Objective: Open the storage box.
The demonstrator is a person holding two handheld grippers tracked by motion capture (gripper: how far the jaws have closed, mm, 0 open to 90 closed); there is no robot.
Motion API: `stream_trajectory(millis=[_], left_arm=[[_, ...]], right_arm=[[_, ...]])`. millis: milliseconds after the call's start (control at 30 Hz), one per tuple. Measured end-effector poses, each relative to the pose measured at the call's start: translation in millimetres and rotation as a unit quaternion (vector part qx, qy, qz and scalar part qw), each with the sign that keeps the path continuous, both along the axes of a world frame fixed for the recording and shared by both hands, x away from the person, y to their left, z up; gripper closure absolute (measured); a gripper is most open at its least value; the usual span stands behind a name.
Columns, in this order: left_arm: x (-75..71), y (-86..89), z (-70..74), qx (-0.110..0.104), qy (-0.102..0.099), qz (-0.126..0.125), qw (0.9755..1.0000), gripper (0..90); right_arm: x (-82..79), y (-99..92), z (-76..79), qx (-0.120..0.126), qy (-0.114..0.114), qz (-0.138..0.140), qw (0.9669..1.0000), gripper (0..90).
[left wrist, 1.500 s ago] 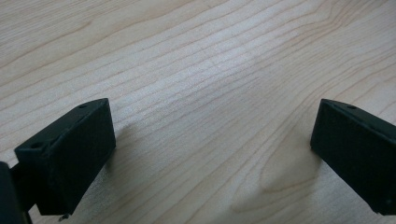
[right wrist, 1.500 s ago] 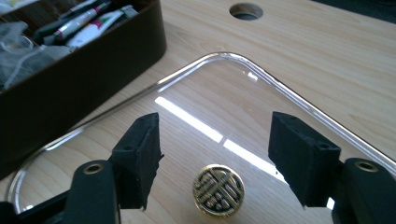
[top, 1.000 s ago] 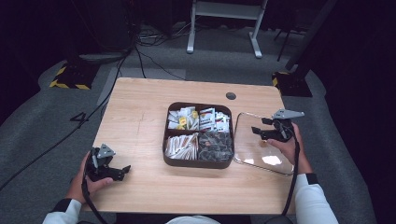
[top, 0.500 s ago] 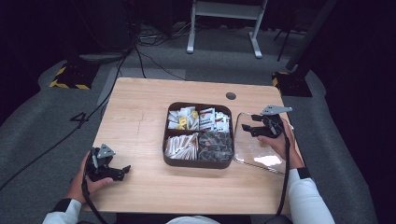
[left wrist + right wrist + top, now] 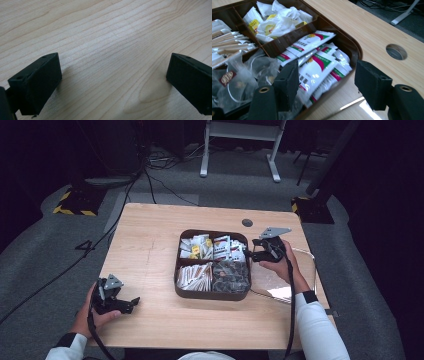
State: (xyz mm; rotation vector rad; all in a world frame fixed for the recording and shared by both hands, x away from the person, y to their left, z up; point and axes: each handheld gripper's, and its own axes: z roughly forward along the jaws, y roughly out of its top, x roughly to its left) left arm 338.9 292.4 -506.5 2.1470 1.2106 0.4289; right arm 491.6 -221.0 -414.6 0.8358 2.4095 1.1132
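White sachets lie flat, long axes running toward the tray's far corner.

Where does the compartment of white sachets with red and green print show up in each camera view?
High view: white sachets with red and green print sit in the far right compartment of the dark brown divided tray, just left of the right gripper.
Left gripper view: not in it; bare wooden table.
Right gripper view: centre, between the open jaws.
Shared landmark: round hole in the table.
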Motion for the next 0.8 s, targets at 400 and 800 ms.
stream_trajectory(millis=[400, 800], left_arm=[[0.0, 0.0, 0.0, 0.000, 0.000, 0.000, 1.0000, 0.3], [-0.2, 0.0, 0.0, 0.000, 0.000, 0.000, 1.0000, 0.3]], right_arm=[[12.9, 38.6, -6.1, -0.013, 0.014, 0.018, 0.9997, 36.7], [22.9, 63.3, -15.8, -0.021, 0.022, 0.024, 0.9992, 36.1]])
